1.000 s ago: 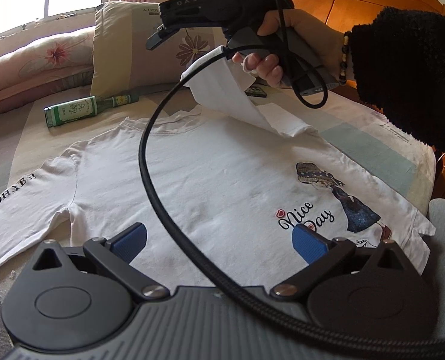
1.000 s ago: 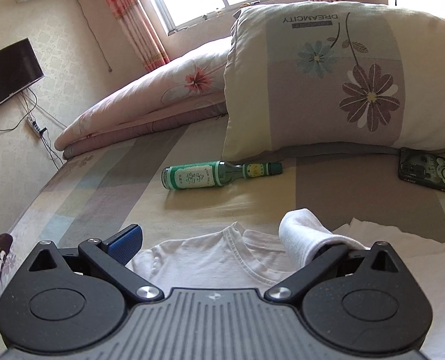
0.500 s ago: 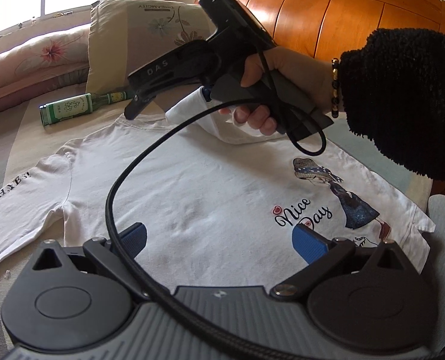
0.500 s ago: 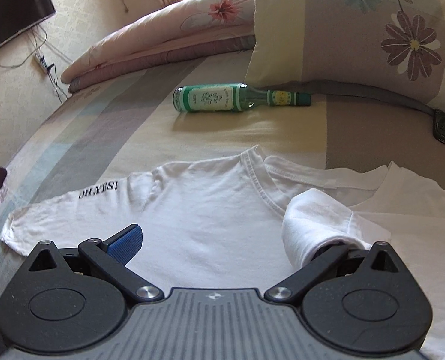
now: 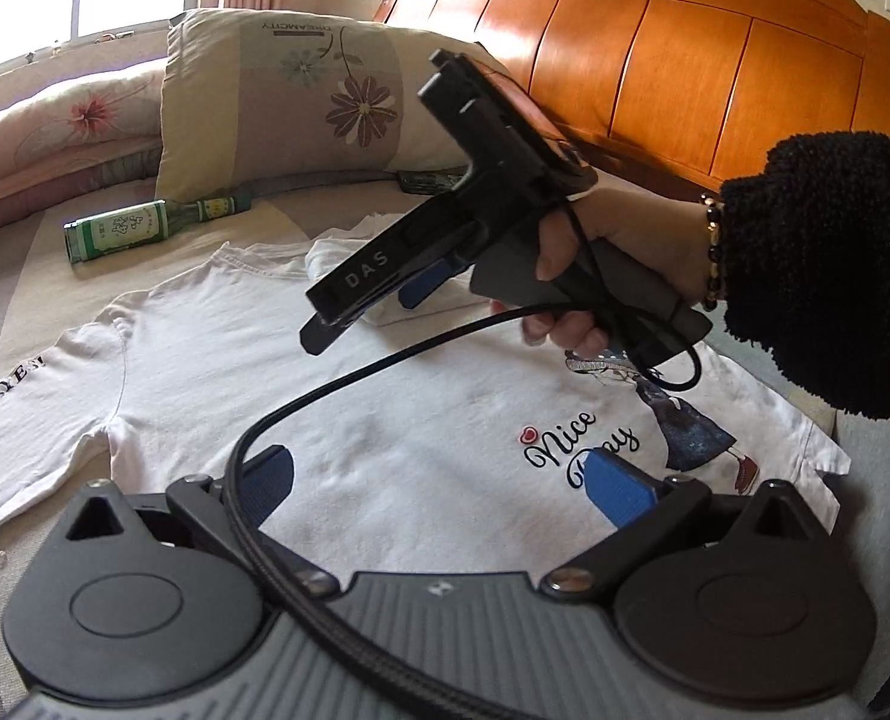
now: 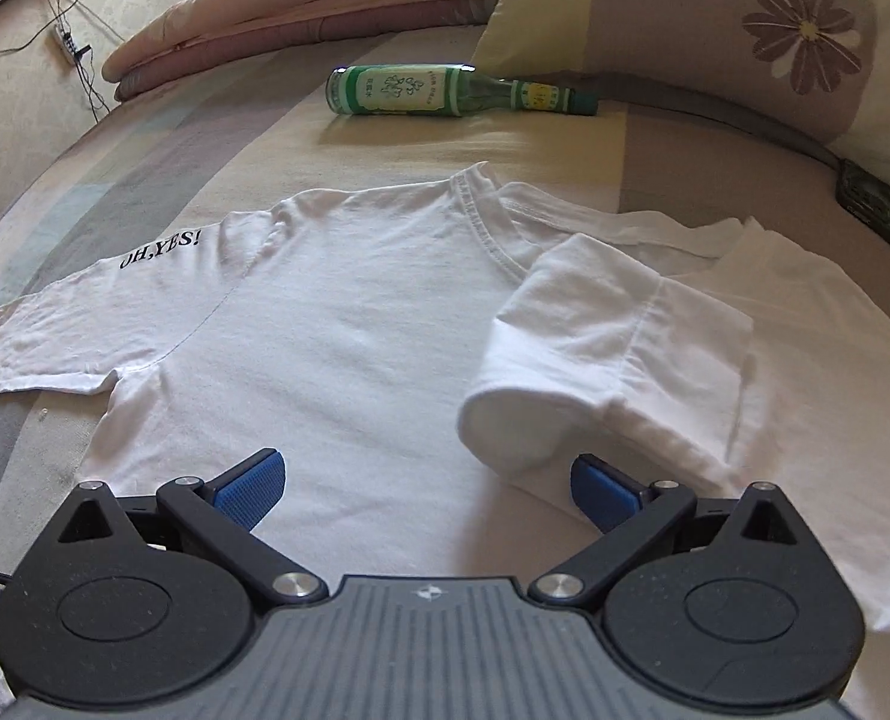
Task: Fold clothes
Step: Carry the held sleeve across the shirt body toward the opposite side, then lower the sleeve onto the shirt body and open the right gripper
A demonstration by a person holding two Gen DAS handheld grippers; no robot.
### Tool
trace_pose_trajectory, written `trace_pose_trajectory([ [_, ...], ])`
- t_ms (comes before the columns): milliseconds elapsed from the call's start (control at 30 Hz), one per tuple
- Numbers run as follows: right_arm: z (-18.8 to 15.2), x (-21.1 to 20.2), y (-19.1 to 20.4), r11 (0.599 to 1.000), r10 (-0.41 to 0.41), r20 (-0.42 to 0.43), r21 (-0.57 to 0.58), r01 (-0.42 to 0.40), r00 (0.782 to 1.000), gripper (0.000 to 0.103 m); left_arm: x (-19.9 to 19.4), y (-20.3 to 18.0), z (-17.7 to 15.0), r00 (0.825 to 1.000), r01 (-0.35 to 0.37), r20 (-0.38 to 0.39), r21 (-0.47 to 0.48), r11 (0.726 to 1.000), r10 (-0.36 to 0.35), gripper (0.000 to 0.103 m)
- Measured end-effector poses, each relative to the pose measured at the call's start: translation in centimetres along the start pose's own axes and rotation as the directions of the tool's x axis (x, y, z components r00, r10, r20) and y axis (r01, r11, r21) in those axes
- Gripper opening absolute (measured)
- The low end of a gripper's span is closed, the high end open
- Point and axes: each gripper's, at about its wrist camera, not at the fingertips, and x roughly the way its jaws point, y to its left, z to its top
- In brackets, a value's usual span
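Hovering low, the right gripper (image 6: pixel 426 483) has its jaws spread, nothing between them. White t-shirt (image 6: pixel 348 324) lies flat on the bed (image 6: pixel 655 144), sleeve (image 6: pixel 595 360) folded inward at 2 o'clock. Left gripper (image 5: pixel 438 480) spread too. Green bottle (image 6: pixel 408 91) at 12.

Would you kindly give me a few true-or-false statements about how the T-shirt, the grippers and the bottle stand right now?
1. The right gripper is open, gripping nothing. True.
2. The folded sleeve lies on the T-shirt. True.
3. The green bottle stands upright. False: it lies on its side on the bed.
4. The left gripper is shut on the hem. False: it is open.
5. The sleeve reading OH,YES! is folded in. False: it lies spread out.
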Motion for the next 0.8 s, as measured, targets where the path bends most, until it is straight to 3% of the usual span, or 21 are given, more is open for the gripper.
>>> trace_pose_trajectory([
  [100, -0.6, -2.0, -2.4, 0.998, -0.003, 0.056, 0.063, -0.001, 0.998, 0.103, 0.1, -0.5, 0.1, 1.000, 0.009, 0.001, 0.013, 1.000, -0.009, 0.102],
  [200, -0.9, -3.2, -5.5, 0.980, -0.013, 0.116, 0.198, -0.010, 0.993, 0.103, 0.3, -0.9, 0.1, 1.000, 0.017, -0.002, 0.029, 0.999, -0.017, 0.102],
  [400, -0.5, -2.3, -10.6, 0.887, 0.032, 0.205, 0.445, -0.122, 0.978, 0.103, 0.8, -1.3, 0.0, 1.000, 0.014, -0.017, 0.038, 0.999, -0.014, 0.102],
  [500, 0.4, -0.6, -10.6, 0.869, 0.042, 0.205, 0.475, -0.137, 0.978, 0.103, 1.1, -1.2, 0.0, 1.000, 0.011, -0.025, 0.038, 0.999, -0.010, 0.102],
  [633, 1.8, 0.9, -8.3, 0.892, 0.065, 0.178, 0.431, -0.137, 0.982, 0.103, 1.0, -1.3, -0.1, 1.000, 0.012, -0.023, 0.038, 0.999, -0.012, 0.102],
  [800, 4.1, 1.4, -4.3, 0.907, 0.192, 0.172, 0.345, -0.242, 0.966, 0.103, 0.6, -1.3, -0.1, 1.000, 0.020, -0.008, 0.035, 0.999, -0.019, 0.102],
])
